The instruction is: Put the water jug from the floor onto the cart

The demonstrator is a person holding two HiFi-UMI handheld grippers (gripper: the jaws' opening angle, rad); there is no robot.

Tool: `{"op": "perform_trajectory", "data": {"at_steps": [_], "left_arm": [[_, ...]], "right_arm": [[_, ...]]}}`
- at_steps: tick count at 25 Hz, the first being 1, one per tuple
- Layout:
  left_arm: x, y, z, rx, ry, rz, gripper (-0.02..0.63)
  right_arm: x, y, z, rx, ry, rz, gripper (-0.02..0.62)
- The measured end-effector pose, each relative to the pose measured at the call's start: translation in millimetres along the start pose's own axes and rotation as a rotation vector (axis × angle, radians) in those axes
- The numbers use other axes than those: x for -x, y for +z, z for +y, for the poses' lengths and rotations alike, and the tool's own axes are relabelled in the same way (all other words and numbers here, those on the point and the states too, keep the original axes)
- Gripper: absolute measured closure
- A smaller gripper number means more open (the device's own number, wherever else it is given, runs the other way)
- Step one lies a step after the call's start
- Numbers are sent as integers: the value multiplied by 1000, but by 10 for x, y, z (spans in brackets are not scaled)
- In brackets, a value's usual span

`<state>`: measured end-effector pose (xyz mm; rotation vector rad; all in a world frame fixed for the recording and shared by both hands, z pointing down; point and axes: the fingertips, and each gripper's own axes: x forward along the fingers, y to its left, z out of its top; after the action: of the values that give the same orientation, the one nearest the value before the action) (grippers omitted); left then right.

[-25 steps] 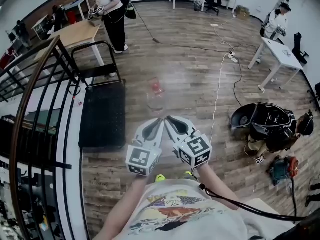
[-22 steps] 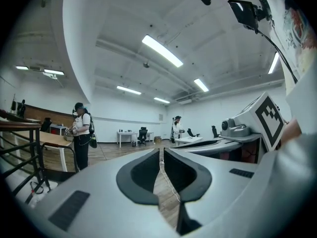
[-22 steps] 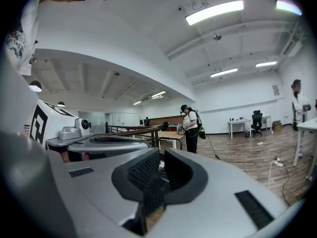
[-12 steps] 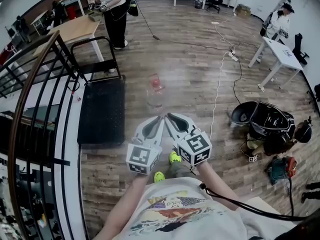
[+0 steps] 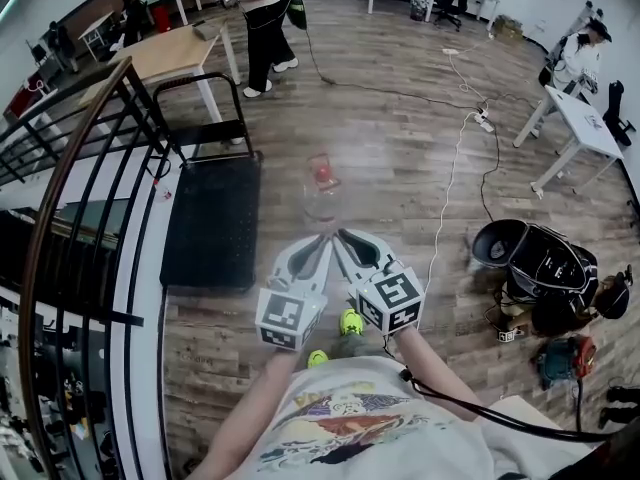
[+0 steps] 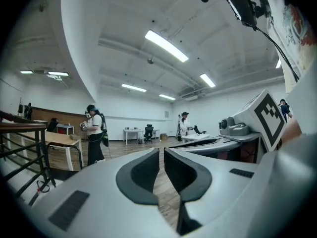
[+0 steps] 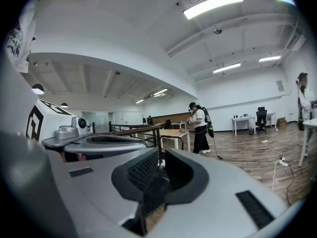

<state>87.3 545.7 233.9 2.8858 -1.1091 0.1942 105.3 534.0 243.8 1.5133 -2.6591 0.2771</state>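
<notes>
left gripper (image 5: 321,240): jaws nearly together, nothing between | right gripper (image 5: 340,237): jaws nearly together, nothing between | water jug (image 5: 322,184): on wood floor, farther out than both grippers, untouched, near right edge of cart (image 5: 210,226)

The clear plastic water jug with a red cap (image 5: 322,182) stands on the wooden plank floor (image 5: 400,158), straight ahead of your left gripper (image 5: 322,240) and right gripper (image 5: 340,236), held side by side. The black flat platform cart (image 5: 210,223) lies near its left, beside the dark metal railing (image 5: 88,173).
</notes>
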Motion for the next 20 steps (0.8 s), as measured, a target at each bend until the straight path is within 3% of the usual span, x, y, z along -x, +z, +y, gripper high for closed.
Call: {"op": "perform_trajectory", "data": {"at_steps": [20], "left_arm": [[-1235, -205, 363, 48, 76, 49, 592]], "right_arm": [[-660, -168, -1140, -17, 75, 67, 566]]}}
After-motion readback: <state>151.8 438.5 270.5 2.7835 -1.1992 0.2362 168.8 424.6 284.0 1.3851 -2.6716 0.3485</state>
